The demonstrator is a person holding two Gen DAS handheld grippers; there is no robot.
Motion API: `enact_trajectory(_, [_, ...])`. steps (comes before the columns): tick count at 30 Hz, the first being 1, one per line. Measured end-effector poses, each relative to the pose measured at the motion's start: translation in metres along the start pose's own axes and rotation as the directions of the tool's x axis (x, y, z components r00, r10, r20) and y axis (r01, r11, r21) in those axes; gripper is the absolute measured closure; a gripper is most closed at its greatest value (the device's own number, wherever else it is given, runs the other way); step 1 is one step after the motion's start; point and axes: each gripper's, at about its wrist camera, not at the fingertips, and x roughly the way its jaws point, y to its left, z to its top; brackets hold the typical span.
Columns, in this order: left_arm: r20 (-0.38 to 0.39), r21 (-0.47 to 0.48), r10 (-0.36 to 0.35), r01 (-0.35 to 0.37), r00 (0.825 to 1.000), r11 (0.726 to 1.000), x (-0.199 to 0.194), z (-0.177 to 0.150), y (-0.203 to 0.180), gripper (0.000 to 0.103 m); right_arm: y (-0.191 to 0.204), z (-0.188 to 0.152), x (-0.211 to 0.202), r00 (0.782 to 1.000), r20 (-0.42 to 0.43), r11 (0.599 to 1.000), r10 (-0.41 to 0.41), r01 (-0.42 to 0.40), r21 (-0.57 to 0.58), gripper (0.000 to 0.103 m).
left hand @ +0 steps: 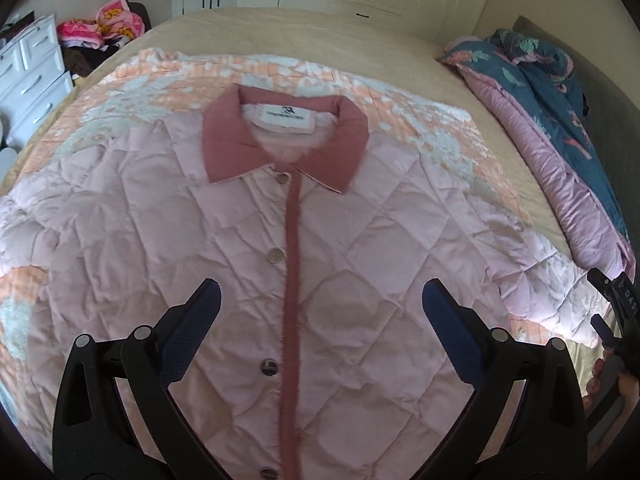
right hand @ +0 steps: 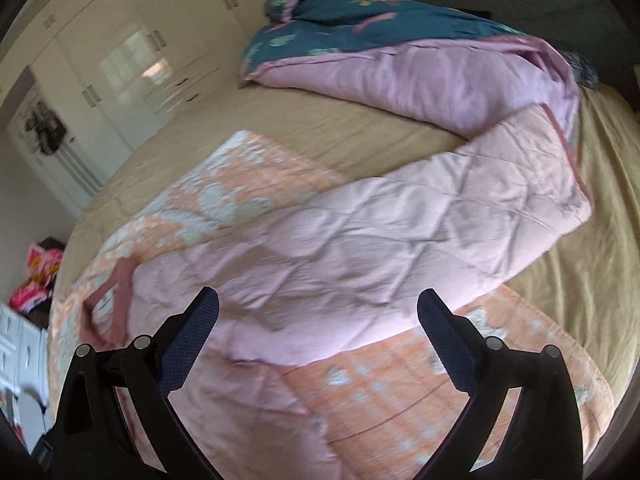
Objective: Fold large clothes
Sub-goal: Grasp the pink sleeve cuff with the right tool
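Pink quilted jacket spread front-up on a bed, both grippers hovering over it with fingers apart.

Left wrist view: the left gripper is spread wide, holding nothing, above the buttoned placket at centre frame; the dusty-rose collar lies above centre with a white neck label whose print is too small to read. The jacket rests on an orange-and-white patterned blanket. At the right edge, a black device bears the letters "DAS". Right wrist view: the right gripper is likewise spread and empty over the jacket's sleeve, which extends to the upper right toward a teal floral comforter; white wardrobe at upper left.
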Motion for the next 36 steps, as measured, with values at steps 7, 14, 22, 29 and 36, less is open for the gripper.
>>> enact_trajectory(7, [-0.053,0.031,-0.016,0.018,0.998,0.999,0.022,-0.006,-0.027,0.008,-0.042,0.010,0.025,0.998,-0.035,0.991,-0.047,0.052,0.126,0.004])
enact_trajectory(14, [-0.064,0.069,0.000,0.005,0.998,0.998,0.035,-0.005,-0.045,0.008,-0.089,0.020,0.050,0.991,-0.056,0.949,-0.118,0.129,0.286,0.004])
enact_trajectory(22, [-0.077,0.067,-0.004,0.009,0.997,0.998,0.045,0.002,-0.038,0.008,-0.148,0.020,0.074,0.991,-0.072,0.848,-0.111,0.132,0.513,0.004])
enact_trajectory(29, [-0.065,0.051,0.023,-0.020,0.998,0.999,0.049,0.012,-0.023,0.008,-0.169,0.034,0.087,0.994,-0.017,0.826,-0.108,0.099,0.556,0.004])
enact_trajectory(36, [-0.037,0.018,0.038,-0.037,0.999,0.999,0.045,0.024,-0.002,0.008,-0.174,0.036,0.068,0.982,0.093,0.828,-0.167,0.088,0.553,0.075])
